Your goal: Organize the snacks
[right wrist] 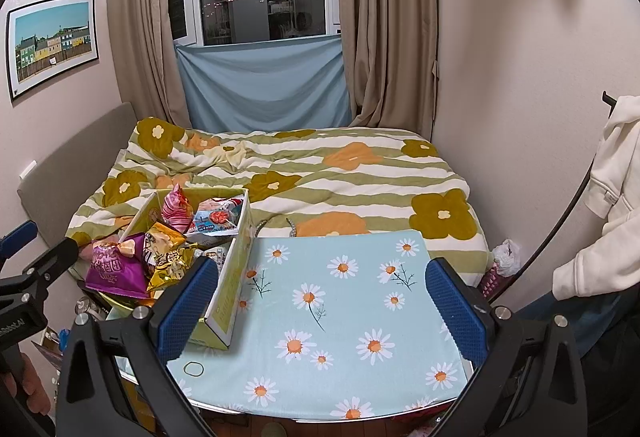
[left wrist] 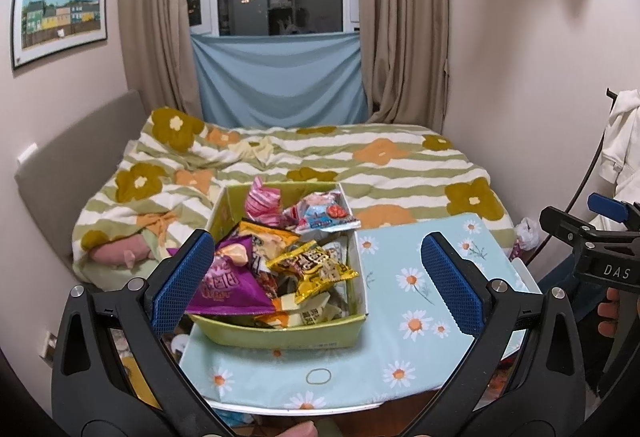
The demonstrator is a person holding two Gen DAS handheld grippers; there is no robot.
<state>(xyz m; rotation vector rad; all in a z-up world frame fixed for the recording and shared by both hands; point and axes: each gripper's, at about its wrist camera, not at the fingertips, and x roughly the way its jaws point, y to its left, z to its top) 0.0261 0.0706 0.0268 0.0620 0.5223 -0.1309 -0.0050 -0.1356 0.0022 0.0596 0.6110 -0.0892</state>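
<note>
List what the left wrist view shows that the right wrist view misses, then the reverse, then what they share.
Only the left wrist view shows the box's inside down to its near wall, with pale packets lying low under the yellow packet, and the right gripper from the side. Only the right wrist view shows the box's outer right wall, the whole bare stretch of daisy cloth and the left gripper from the side. Both show the snack box, the purple bag, the rubber band, the bed and the window.
</note>
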